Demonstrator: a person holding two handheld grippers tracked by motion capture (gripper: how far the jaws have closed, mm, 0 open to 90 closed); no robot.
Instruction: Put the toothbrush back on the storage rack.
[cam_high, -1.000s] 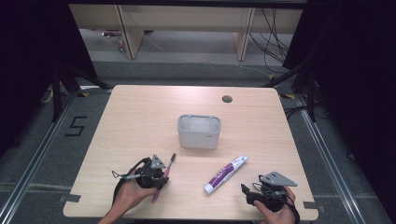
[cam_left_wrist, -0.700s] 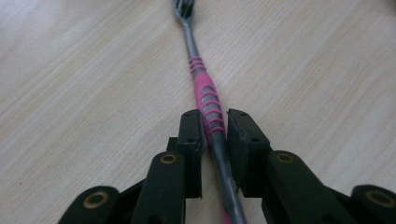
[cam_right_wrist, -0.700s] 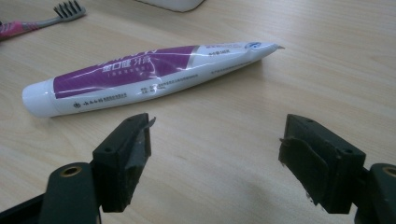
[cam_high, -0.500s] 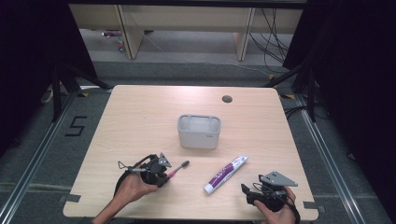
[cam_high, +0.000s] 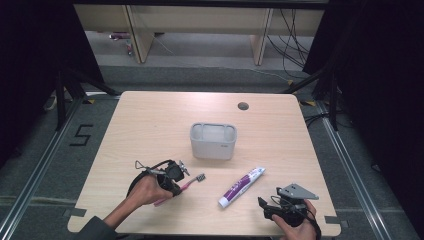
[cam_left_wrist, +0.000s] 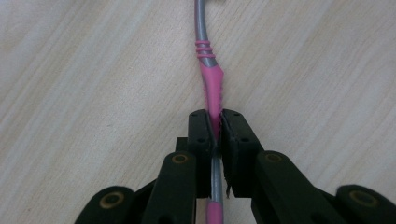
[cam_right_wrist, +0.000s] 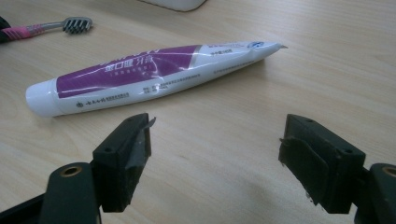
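- Between the pads of the left gripper (cam_left_wrist: 215, 135) sits the toothbrush (cam_left_wrist: 211, 79): the jaws have just been closing and now clamp its pink handle.
- Against a second ago, the brush head has swung from pointing up the table to pointing right, toward the toothpaste tube (cam_high: 241, 186).
- Grip looks secure, so carrying it to the grey holder (cam_high: 213, 141) seems next.
- Nearer the table's right corner, the right gripper (cam_right_wrist: 215, 158) waits wide open, empty, short of the tube.

floor (cam_high: 45, 165): grey carpet | shelving (cam_high: 200, 22): pale wood | surroundings: dark
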